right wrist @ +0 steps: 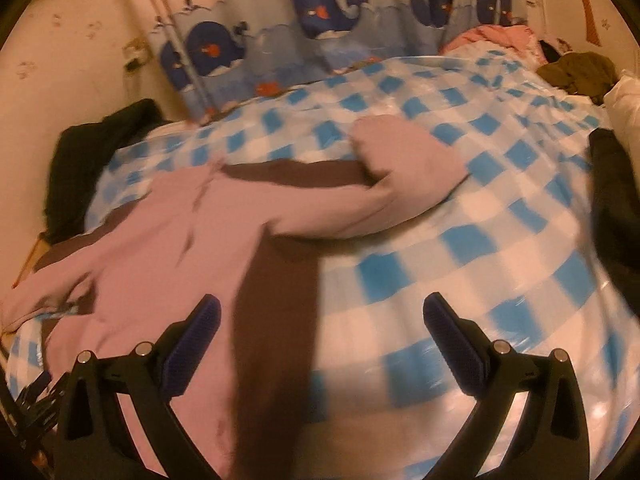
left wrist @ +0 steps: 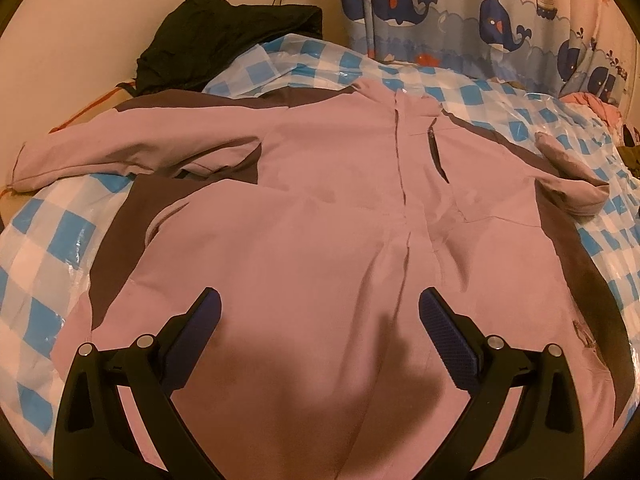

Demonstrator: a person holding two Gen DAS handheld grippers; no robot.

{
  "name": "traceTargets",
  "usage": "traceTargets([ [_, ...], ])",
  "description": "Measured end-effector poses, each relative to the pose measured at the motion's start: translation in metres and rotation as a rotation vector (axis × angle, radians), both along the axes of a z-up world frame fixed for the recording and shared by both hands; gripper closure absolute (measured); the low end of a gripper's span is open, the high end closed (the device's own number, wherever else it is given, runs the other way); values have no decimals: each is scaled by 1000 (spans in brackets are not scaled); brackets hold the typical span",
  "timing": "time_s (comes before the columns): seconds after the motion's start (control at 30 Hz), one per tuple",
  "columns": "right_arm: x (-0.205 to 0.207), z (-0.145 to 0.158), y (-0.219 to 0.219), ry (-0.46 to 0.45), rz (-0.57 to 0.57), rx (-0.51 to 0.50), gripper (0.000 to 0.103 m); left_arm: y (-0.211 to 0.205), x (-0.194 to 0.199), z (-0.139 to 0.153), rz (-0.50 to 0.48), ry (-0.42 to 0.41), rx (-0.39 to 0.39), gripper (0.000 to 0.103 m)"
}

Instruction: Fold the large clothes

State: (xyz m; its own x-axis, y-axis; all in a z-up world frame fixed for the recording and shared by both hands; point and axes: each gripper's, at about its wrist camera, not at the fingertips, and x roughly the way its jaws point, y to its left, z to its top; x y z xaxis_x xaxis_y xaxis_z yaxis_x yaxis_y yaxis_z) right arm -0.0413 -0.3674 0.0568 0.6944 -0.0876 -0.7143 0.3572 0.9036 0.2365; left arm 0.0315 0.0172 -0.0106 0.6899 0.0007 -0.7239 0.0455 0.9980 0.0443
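Note:
A large pink jacket [left wrist: 332,200] with dark brown side panels lies spread front-up on a blue-and-white checked bed cover [left wrist: 36,248]. Its left sleeve [left wrist: 132,148] stretches out to the left; its right sleeve [left wrist: 576,184] is bent at the right edge. My left gripper [left wrist: 320,312] is open and empty, hovering over the jacket's lower front. In the right wrist view the jacket [right wrist: 168,240] lies at the left, with the bent sleeve [right wrist: 400,168] in the middle. My right gripper [right wrist: 320,316] is open and empty over the jacket's brown side panel [right wrist: 272,320] and the cover [right wrist: 480,240].
A black garment [left wrist: 224,40] is piled at the wall behind the jacket. A whale-print curtain [left wrist: 480,12] hangs at the back. Pink and olive clothes [right wrist: 560,60] lie at the far right, and a dark garment [right wrist: 616,208] lies at the right edge.

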Motion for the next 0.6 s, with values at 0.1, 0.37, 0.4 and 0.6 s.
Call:
traceTargets([
  [0.1, -5, -20, 12, 116, 156, 115, 5, 7, 4, 8, -27, -21, 94, 8],
  [0.37, -84, -86, 45, 278, 390, 366, 5, 134, 12, 39, 89, 13, 109, 8],
  [0.4, -89, -89, 52, 274, 430, 366, 5, 150, 14, 39, 106, 30, 92, 8],
  [0.6, -82, -104, 105, 301, 638, 234, 5, 217, 19, 8, 120, 211, -6, 8],
])
